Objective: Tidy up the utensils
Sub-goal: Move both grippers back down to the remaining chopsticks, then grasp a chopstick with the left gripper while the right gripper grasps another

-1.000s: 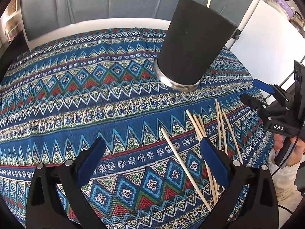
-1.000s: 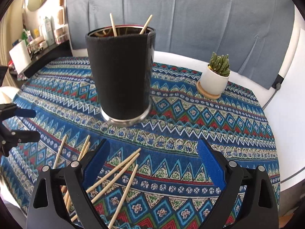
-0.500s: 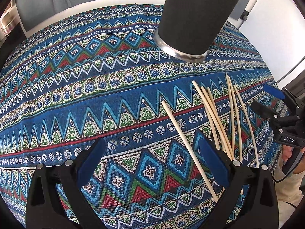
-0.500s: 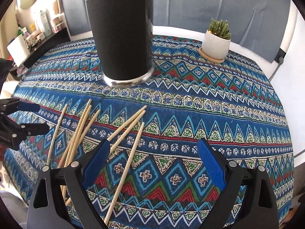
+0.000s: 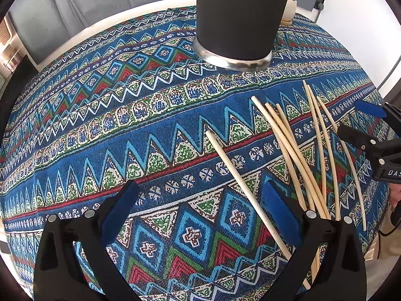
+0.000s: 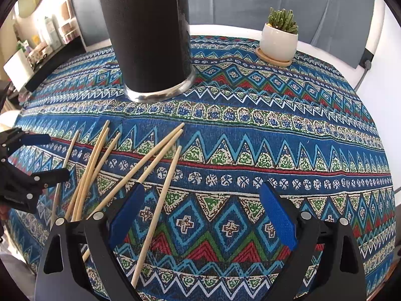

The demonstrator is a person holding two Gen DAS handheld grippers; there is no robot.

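Black left gripper [image 5: 200, 198], blue pads [image 5: 280, 213], silver screws, white "DAS" lettering

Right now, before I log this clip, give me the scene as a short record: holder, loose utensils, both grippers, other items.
holder: black cylindrical holder, upright on the patterned tablecloth; top out of frame
loose utensils: seven wooden chopsticks scattered flat in front of the holder
left gripper: open, empty, one chopstick between its fingers
right gripper: open, empty, beside the scatter
other: potted cactus on a wooden coaster, behind and apart from the holder
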